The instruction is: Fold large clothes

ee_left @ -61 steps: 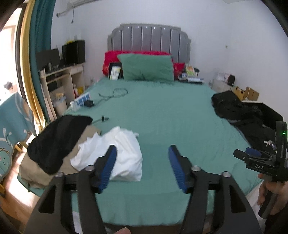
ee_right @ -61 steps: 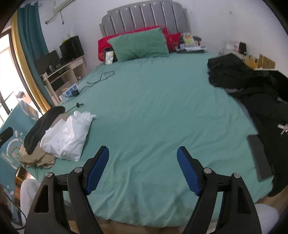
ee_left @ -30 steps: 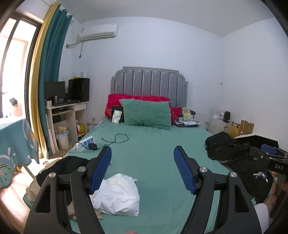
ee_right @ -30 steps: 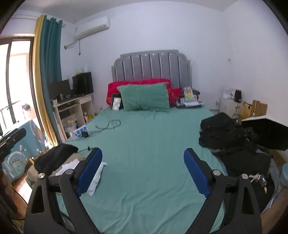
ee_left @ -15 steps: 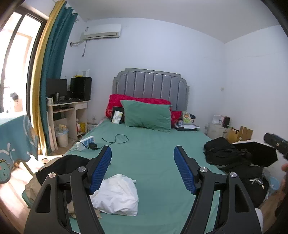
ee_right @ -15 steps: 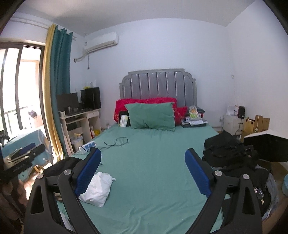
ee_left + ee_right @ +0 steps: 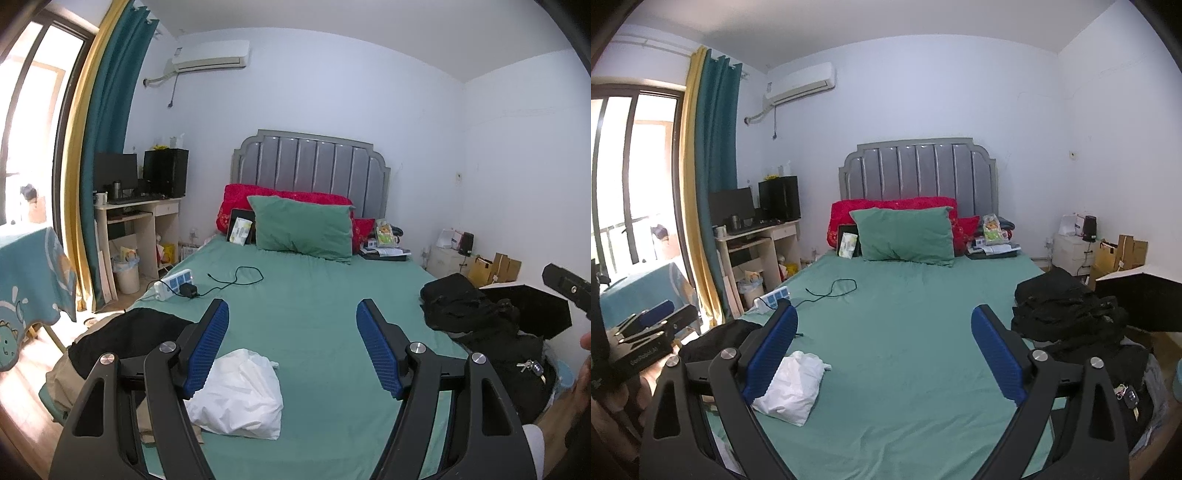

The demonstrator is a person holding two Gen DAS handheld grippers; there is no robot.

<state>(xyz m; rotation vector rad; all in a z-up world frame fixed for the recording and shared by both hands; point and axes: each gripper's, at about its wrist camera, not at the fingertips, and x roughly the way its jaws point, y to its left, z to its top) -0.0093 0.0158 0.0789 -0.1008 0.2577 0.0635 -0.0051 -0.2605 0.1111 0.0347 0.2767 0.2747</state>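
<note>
Hovering over bed (image 7: 314, 295), both grippers, L (image 7: 291, 350) & R (image 7: 882, 354), wide open, empty.

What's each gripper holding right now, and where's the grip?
Nothing. The left gripper and the right gripper both stand open over the bed, with no cloth between the fingers. The white garment lies untouched.

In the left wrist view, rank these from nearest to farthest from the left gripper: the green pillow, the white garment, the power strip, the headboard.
1. white garment: just past the left gripper, low and left on the bed.
2. power strip: mid-bed, at the left edge.
3. green pillow: at the head of the bed.
4. headboard: behind the pillow, against the wall.
</note>
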